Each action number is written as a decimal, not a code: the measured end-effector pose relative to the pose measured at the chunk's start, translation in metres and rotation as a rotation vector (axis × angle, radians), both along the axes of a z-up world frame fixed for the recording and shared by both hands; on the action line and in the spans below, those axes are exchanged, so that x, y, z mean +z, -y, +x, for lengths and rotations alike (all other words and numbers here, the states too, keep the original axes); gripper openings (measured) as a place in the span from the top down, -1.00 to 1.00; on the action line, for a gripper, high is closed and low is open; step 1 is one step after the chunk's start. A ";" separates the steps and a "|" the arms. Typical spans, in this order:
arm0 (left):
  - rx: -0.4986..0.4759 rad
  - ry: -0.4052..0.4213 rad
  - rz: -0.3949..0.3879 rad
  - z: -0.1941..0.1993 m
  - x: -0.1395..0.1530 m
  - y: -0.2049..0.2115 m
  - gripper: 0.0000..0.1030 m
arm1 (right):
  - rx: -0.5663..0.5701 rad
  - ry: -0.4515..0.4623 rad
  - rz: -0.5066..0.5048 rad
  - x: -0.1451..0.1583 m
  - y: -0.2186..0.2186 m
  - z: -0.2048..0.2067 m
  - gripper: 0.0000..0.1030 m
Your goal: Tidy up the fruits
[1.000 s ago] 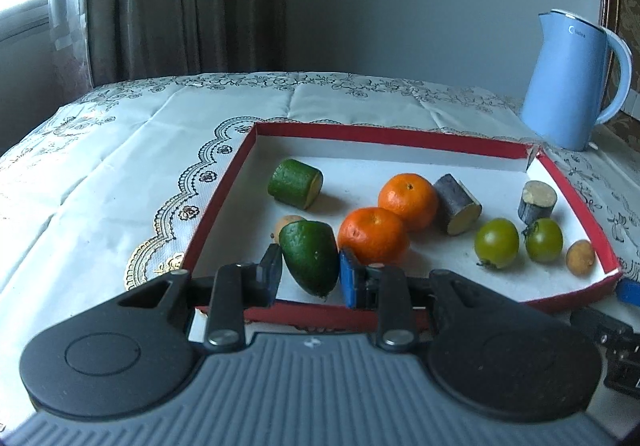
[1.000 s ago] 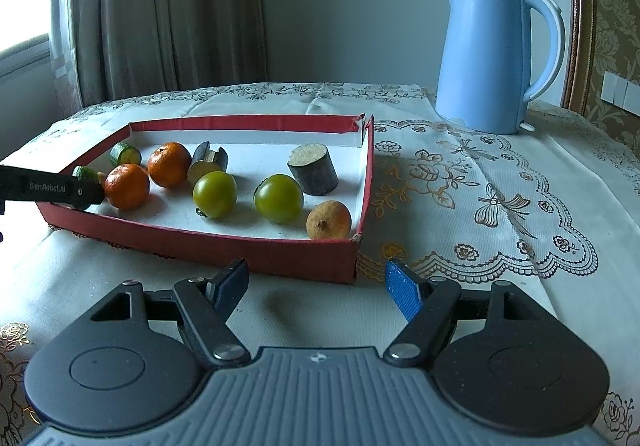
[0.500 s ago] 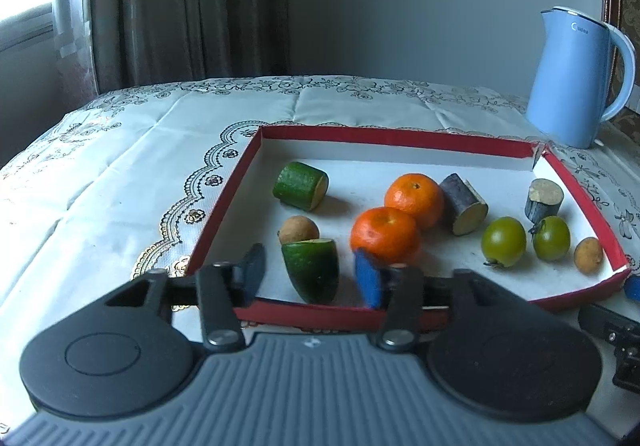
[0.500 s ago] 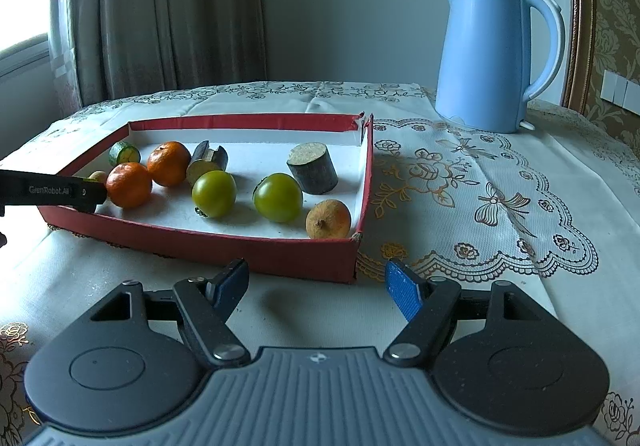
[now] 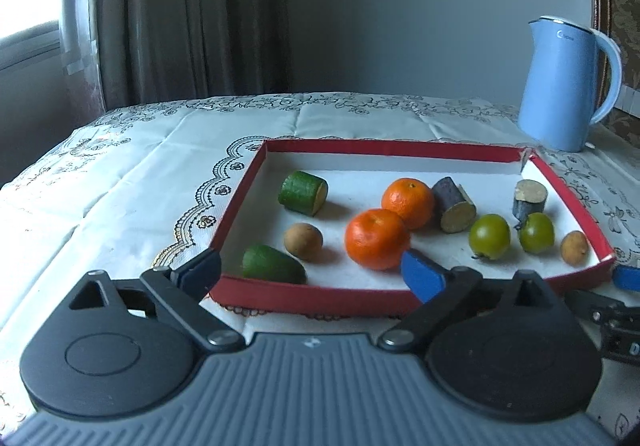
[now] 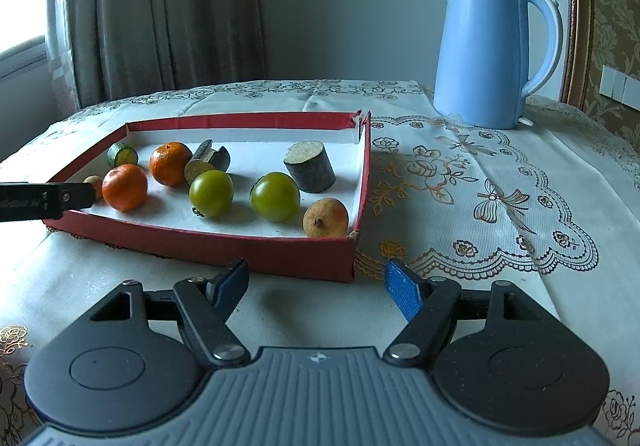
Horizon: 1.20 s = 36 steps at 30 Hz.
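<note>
We have just spread our left gripper (image 5: 310, 268) off the green cucumber chunk (image 5: 272, 269) by the red cardboard tray's (image 5: 320, 296) near-left corner, apparently the last fruit in, while our right gripper (image 6: 316, 286) hangs spread and empty.

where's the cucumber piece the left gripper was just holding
In the left wrist view the cucumber piece lies in the red tray's near-left corner, beside a small brown fruit.

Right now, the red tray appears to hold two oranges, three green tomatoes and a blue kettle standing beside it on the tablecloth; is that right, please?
Not quite: the red tray holds two green tomatoes, not three, as the right wrist view shows. The two oranges and the blue kettle beside it on the tablecloth are correct.
</note>
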<state>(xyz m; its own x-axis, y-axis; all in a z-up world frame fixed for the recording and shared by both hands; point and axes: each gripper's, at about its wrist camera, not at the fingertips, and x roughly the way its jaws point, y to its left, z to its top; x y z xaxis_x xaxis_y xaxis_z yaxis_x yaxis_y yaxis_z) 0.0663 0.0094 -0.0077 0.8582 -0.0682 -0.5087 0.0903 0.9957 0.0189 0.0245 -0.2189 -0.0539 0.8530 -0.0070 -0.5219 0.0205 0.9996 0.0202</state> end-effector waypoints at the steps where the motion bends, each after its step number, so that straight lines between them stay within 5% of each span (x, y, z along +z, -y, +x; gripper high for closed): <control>1: -0.001 0.004 -0.001 -0.002 0.001 0.000 -0.91 | 0.000 0.001 0.000 0.000 0.000 0.000 -0.46; 15: -0.010 -0.031 -0.014 -0.033 0.005 0.001 -1.00 | -0.028 -0.012 -0.023 0.001 -0.006 0.000 -0.56; 20: -0.011 -0.040 -0.022 -0.042 0.006 0.001 -1.00 | -0.009 -0.034 0.060 0.002 -0.014 -0.007 -0.57; 36: 0.024 -0.035 -0.033 -0.065 0.018 -0.007 -1.00 | -0.104 -0.021 -0.010 0.013 -0.047 -0.011 -0.63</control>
